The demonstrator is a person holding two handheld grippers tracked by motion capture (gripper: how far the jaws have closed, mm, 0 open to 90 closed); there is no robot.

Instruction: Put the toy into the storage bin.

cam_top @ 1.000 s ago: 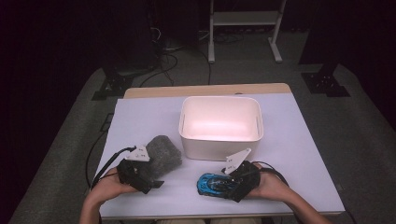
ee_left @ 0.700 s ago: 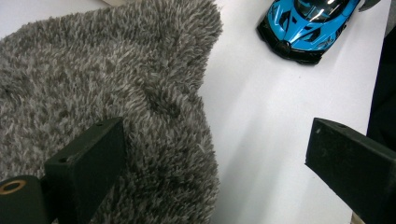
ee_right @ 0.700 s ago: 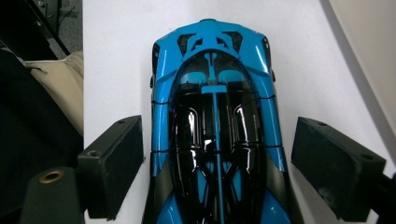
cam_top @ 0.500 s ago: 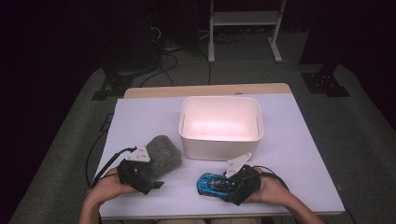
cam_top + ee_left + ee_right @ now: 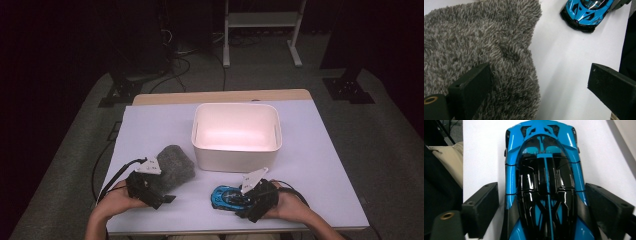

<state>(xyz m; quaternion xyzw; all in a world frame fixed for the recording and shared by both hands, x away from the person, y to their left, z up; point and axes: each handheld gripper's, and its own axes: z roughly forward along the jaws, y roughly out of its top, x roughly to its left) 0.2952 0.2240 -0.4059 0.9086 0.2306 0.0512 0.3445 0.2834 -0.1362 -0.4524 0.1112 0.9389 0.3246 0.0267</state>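
Right claw (image 5: 239, 198) has edged forward, wide astride one car (image 5: 226, 197); left claw (image 5: 161, 186) wide.

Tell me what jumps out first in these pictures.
The bright blue toy car at the table's near edge grabs the eye; the right gripper straddles it, a jaw on each side. Behind it stands an empty white bin mid-table. To the left, the left gripper stands open, one jaw over a fuzzy grey cloth.
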